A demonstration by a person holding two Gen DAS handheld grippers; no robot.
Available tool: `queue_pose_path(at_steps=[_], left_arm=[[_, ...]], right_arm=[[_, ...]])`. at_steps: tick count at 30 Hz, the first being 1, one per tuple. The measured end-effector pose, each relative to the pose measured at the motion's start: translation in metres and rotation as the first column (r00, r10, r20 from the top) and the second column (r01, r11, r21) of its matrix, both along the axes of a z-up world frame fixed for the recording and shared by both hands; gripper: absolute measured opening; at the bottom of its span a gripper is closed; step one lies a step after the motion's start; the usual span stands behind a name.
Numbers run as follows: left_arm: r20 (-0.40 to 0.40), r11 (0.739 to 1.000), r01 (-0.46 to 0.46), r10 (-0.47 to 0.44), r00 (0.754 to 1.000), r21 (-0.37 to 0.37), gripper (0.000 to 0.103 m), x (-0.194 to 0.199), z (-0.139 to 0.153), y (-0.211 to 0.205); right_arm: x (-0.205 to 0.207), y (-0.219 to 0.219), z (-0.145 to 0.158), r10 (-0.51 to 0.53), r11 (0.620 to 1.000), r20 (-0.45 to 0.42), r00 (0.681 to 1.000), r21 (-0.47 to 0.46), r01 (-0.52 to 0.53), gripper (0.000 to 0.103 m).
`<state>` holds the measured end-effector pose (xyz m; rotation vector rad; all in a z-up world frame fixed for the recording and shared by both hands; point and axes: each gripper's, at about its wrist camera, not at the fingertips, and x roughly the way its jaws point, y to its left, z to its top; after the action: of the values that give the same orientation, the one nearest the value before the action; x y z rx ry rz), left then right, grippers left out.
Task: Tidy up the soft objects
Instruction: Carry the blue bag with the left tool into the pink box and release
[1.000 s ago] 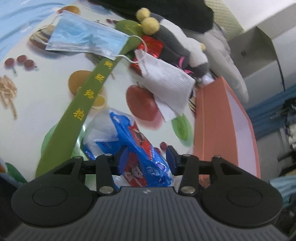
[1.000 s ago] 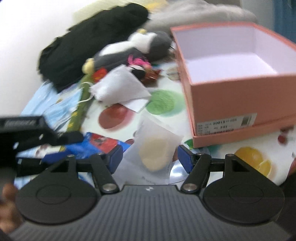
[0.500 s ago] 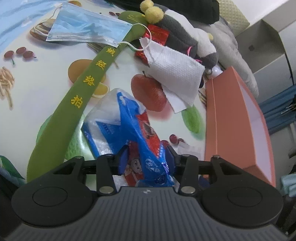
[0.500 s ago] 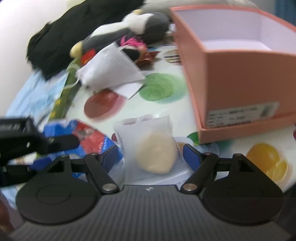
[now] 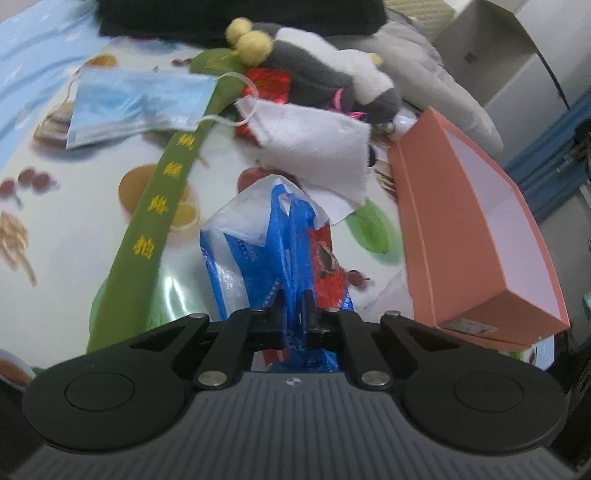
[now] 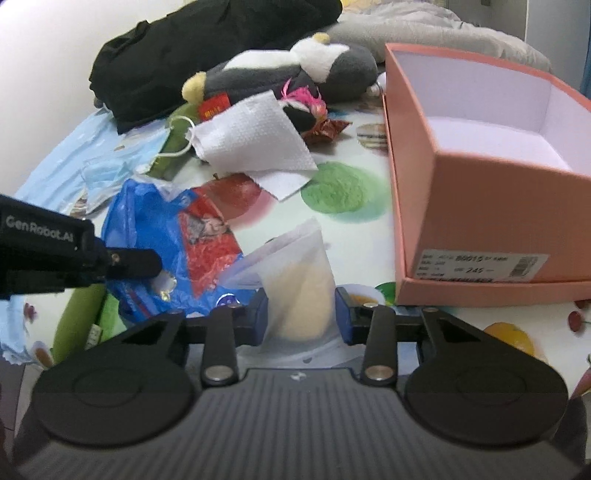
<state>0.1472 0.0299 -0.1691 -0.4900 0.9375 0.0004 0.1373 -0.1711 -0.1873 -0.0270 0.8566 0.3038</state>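
My left gripper (image 5: 295, 314) is shut on a blue, white and red plastic bag (image 5: 280, 236) and pinches its near end; the bag also shows in the right wrist view (image 6: 173, 240), with the left gripper (image 6: 147, 264) at its side. My right gripper (image 6: 300, 314) has its jaws around a translucent pouch with a cream sponge inside (image 6: 299, 288); whether they press it I cannot tell. An open salmon box (image 6: 480, 206) stands right of it, also seen in the left wrist view (image 5: 476, 236).
On the fruit-print tablecloth (image 5: 74, 221) lie a white cloth bag (image 5: 314, 147), a blue face mask (image 5: 136, 103), a green strap with yellow characters (image 5: 159, 206), a grey and white plush toy (image 6: 288, 74), black clothing (image 6: 192, 51) and a grey cushion (image 6: 424, 26).
My left jaws have closed on the plastic bag, which now stands bunched up. My right jaws have narrowed around the pouch.
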Motion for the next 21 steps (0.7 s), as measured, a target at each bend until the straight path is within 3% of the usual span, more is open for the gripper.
queue_pose_path(at_steps=[6, 17, 21], left_arm=[[0.037, 0.998, 0.051, -0.052, 0.998, 0.024, 0.008, 0.002, 0.027, -0.004], [0.124, 0.984, 0.148, -0.160, 0.979, 0.099, 0.005, 0.011, 0.083, -0.022], [0.155, 0.982, 0.161, -0.174, 0.972, 0.096, 0.005, 0.014, 0.098, -0.029]], right_arm=[[-0.003, -0.006, 0.021, 0.009, 1.000, 0.028, 1.000, 0.019, -0.009, 0.039], [-0.005, -0.024, 0.089, 0.024, 0.997, 0.141, 0.990, 0.073, -0.035, 0.039], [0.001, -0.029, 0.105, 0.019, 0.997, 0.168, 0.986, 0.075, -0.032, 0.039]])
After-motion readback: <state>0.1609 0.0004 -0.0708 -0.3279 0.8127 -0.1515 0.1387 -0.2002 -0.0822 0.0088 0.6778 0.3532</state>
